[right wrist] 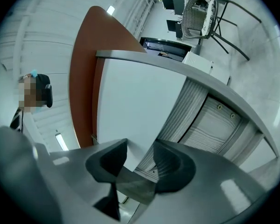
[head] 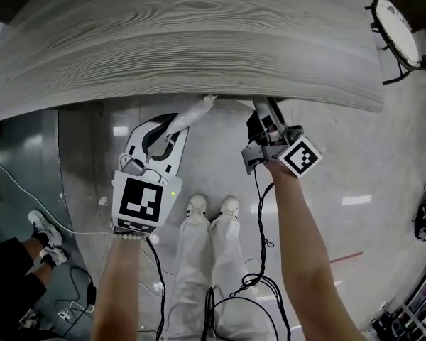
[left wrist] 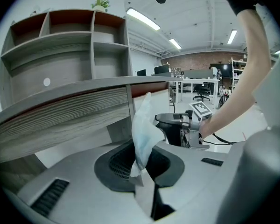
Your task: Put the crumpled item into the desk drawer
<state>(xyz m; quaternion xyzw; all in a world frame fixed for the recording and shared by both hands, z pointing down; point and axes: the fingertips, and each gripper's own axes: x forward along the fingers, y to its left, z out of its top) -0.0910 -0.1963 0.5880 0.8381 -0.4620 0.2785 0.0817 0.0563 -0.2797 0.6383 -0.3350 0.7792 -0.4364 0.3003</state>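
**Crumpled item being held at the desk edge**

The pale crumpled item (head: 189,116) (left wrist: 142,122) is being pinched between the closed jaws of the left gripper (head: 172,129) (left wrist: 140,170). It is being kept upright just below the front edge of the grey wood-grain desk (head: 184,41). The left forearm is being held straight toward the desk, with the gripper angled downward. The right gripper (head: 263,114) (right wrist: 137,160) is being held close beside it, its tip tucked under the desk edge and rolled to one side. Its jaws are being kept wide apart, gripping nothing, and are being aimed at a ribbed panel (right wrist: 210,125) beneath the desk top.
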